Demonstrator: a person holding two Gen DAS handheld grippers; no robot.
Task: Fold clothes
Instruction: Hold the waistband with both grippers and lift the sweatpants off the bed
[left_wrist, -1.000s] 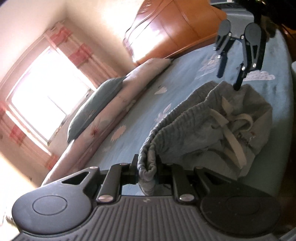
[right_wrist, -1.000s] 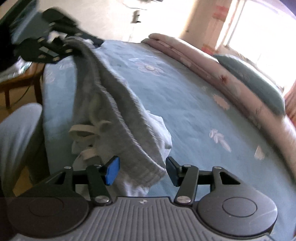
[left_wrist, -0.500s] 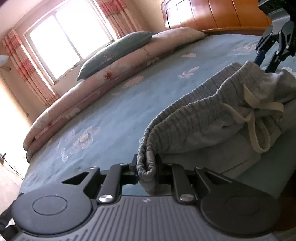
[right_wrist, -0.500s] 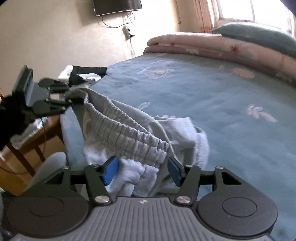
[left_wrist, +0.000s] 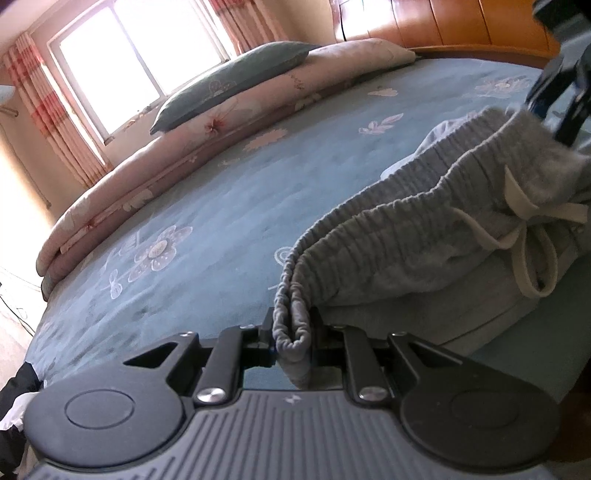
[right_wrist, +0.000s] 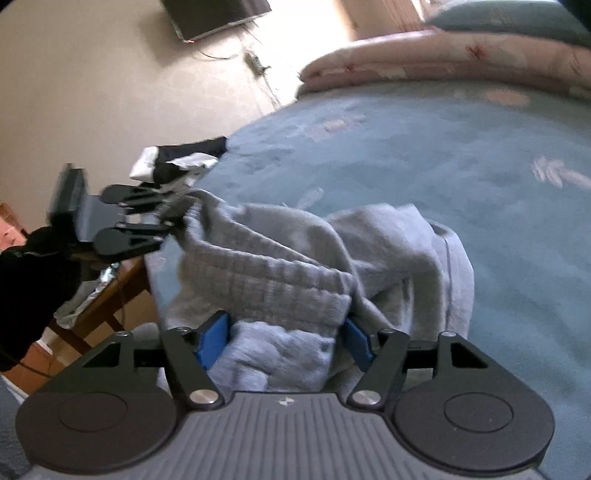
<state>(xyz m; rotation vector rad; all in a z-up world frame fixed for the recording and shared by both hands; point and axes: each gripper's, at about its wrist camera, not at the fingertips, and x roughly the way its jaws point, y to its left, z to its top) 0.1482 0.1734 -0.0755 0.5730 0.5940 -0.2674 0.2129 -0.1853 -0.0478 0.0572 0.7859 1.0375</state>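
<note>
Grey sweatpants (left_wrist: 436, 236) with a ribbed elastic waistband and a cream drawstring (left_wrist: 524, 236) lie bunched at the near edge of a blue bed. My left gripper (left_wrist: 293, 332) is shut on one end of the waistband. My right gripper (right_wrist: 284, 336) is open, its blue-padded jaws standing wide on either side of the other end of the waistband (right_wrist: 266, 280), with cloth between them. In the right wrist view the left gripper (right_wrist: 173, 214) holds the far end of the sweatpants. In the left wrist view the right gripper (left_wrist: 554, 107) shows at the upper right.
The bed (left_wrist: 207, 206) has a blue flowered cover, a rolled pink quilt (left_wrist: 229, 122) and a green pillow (left_wrist: 236, 81) at its far side. A wooden wardrobe (left_wrist: 461, 22) stands behind. A wooden table (right_wrist: 110, 291) and dark clothes (right_wrist: 184, 162) sit by the bed's edge.
Both grippers came down with the sweatpants from a raised, stretched hold to the bed. The left stayed shut on the waistband. The right stayed open around the other end.
</note>
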